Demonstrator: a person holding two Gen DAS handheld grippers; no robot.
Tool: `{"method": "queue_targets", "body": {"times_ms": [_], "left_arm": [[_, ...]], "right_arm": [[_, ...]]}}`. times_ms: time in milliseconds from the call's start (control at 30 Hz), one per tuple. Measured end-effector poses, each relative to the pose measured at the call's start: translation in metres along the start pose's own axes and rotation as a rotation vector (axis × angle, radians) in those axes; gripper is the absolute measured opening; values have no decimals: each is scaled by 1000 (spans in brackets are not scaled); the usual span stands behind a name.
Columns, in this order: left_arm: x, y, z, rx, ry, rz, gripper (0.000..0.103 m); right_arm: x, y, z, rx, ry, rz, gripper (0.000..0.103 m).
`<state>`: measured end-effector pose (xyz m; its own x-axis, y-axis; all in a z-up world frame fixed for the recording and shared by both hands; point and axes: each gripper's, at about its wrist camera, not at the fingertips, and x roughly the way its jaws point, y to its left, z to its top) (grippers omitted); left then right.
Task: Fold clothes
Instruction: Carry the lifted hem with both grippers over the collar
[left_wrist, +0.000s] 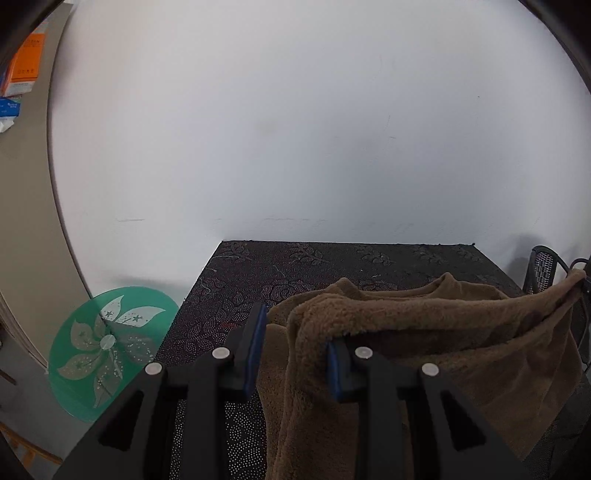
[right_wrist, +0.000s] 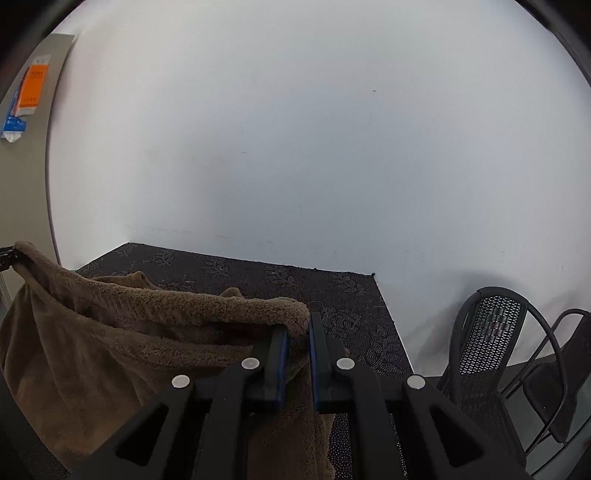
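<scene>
Brown fleece garment (left_wrist: 424, 325) hung slung between both tools, above dark patterned table (left_wrist: 258, 273).
Right gripper (right_wrist: 297, 332) clamped tight on one corner.
Left gripper (left_wrist: 297, 332) pinched bunched edge, jaws part-spread.
Step judged: carrying the lifted edge over for the fold.
Next likely: lower evenly, align edges, then release.

One brown towel (left_wrist: 424, 317); two chairs (right_wrist: 487, 332); one green disc (left_wrist: 107, 343).
</scene>
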<state>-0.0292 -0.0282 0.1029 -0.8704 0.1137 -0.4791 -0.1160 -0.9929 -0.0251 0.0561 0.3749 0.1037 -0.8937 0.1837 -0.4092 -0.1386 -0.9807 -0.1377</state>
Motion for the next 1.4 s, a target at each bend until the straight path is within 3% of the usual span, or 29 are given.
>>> {"method": "queue_targets", "body": {"times_ms": [667,967,1200,1400], "left_arm": [[12,4,-1,-29,25,-17,33],[26,4,22,-34,-1,-13,33],[62,2,47,-16,4,19,33],[115,4,45,-4,81,61,33]], "right_arm": [[5,0,0,3,7,-5,10],[16,-4,13,24,-21,-7,10],[52,-7,34,55,-24,-16,10],[106,-3,36,72,54,-17,10]]}}
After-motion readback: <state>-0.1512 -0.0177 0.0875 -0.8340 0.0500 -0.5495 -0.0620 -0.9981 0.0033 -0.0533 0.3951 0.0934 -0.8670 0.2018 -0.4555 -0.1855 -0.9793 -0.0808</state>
